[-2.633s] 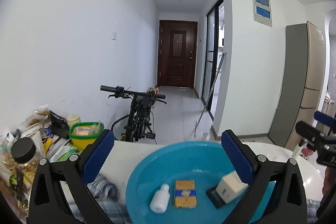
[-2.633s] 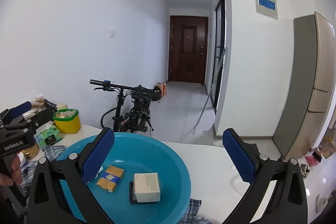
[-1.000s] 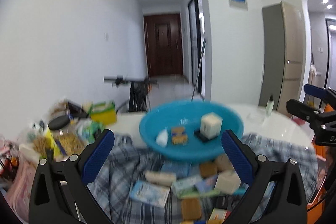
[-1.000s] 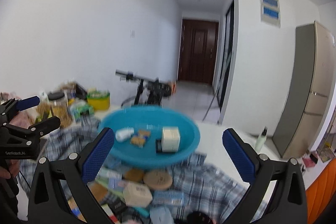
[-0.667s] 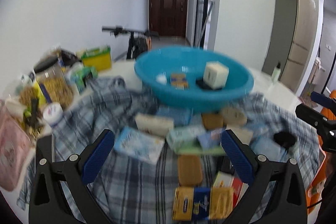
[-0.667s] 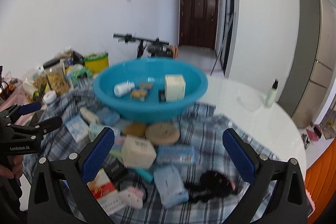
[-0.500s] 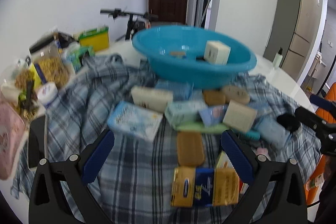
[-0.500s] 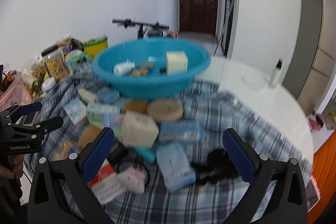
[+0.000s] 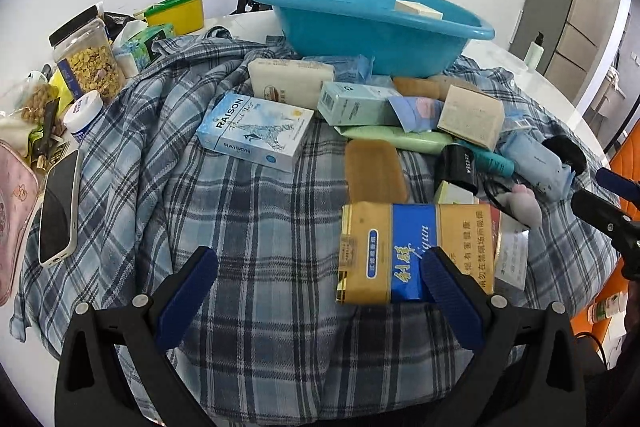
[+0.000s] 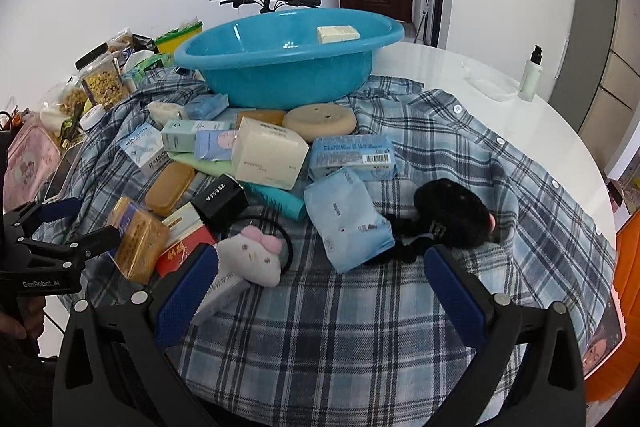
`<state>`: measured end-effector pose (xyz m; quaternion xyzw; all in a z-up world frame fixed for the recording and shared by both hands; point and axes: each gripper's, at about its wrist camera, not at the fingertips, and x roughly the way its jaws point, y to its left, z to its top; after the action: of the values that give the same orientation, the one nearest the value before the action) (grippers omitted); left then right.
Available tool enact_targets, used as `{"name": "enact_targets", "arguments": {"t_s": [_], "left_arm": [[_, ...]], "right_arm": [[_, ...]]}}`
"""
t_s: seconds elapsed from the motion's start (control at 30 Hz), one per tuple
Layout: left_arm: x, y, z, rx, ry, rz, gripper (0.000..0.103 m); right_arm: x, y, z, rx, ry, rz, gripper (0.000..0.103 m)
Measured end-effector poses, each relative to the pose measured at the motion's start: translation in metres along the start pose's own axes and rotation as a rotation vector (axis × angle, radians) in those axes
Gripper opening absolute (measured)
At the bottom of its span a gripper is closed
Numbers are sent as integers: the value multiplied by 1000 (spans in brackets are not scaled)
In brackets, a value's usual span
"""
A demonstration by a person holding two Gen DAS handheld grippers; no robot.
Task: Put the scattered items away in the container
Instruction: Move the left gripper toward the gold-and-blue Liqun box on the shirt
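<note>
Plaid cloth [image 10: 460,147] covers a white table [image 10: 448,67]; at its far side stands the blue basin [image 10: 280,67]. Boxes [image 10: 268,157] and packets [image 10: 346,217] lie scattered just before the basin. Both grippers, left [image 9: 318,291] and right [image 10: 320,285], hover near them, jaws spread, empty.

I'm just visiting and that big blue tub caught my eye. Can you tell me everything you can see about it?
The blue basin is a round, glossy turquoise tub, plastic by its look, with a rolled rim and sloping sides. It stands upright at the far end of the table, partly on the plaid shirt. The top of a cream box shows above its rim; the rest of the inside is hidden. Small packets crowd against its base. Neither pair of tongs touches it.
</note>
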<state>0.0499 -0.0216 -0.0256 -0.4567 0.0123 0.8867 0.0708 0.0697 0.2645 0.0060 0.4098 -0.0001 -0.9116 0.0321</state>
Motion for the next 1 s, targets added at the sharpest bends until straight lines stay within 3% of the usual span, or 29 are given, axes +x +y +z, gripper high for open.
{"name": "enact_targets", "arguments": {"t_s": [0.27,0.43,0.7,1.0], "left_arm": [[-5,-7,1,21,-10,-22,103],[-10,-14,2,34,-30,-114,103],[-6,-31,1,95,-6,-185,103],[10,-26,1,56,46,-207,103]], "right_arm": [[-2,1,0,-3,-2,2,103],[-1,0,-1,1,-1,6,103],[1,-1,-4,5,4,13,103],[3,-1,-5,10,11,16,103]]}}
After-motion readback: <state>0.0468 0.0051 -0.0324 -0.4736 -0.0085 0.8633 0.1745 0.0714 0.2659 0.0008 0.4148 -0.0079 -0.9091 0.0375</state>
